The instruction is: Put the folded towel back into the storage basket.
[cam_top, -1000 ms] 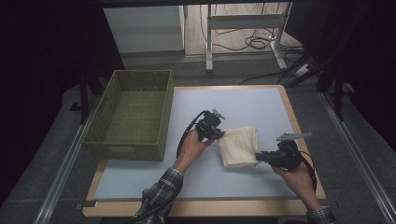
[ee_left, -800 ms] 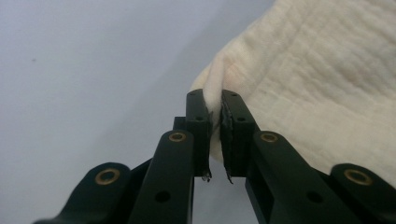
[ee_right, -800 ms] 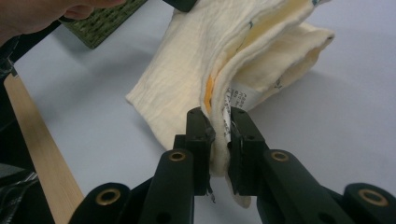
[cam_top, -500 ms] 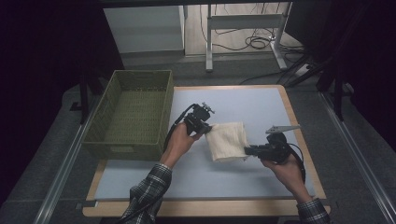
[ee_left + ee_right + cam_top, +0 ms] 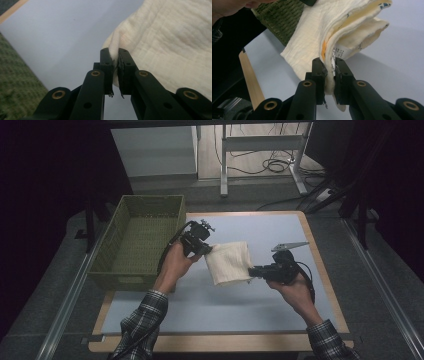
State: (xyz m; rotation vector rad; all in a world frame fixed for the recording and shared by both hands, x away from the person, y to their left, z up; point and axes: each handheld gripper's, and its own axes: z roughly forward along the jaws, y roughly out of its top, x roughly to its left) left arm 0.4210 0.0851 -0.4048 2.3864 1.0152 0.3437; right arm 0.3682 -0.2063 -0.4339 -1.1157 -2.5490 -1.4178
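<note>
Folded cream cloth held off the worktop, just right of the green basket | left hand-held gripper clamped on its near-basket corner | right hand-held gripper pinching the far edge | risk: thin bites, layers slipping, fold spilling open.

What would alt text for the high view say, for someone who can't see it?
Two hands hold a folded cream cloth between them above a pale blue table, the left tongs clamped on one edge and the right tongs on the other. A green woven basket sits at the table's left side.
</note>
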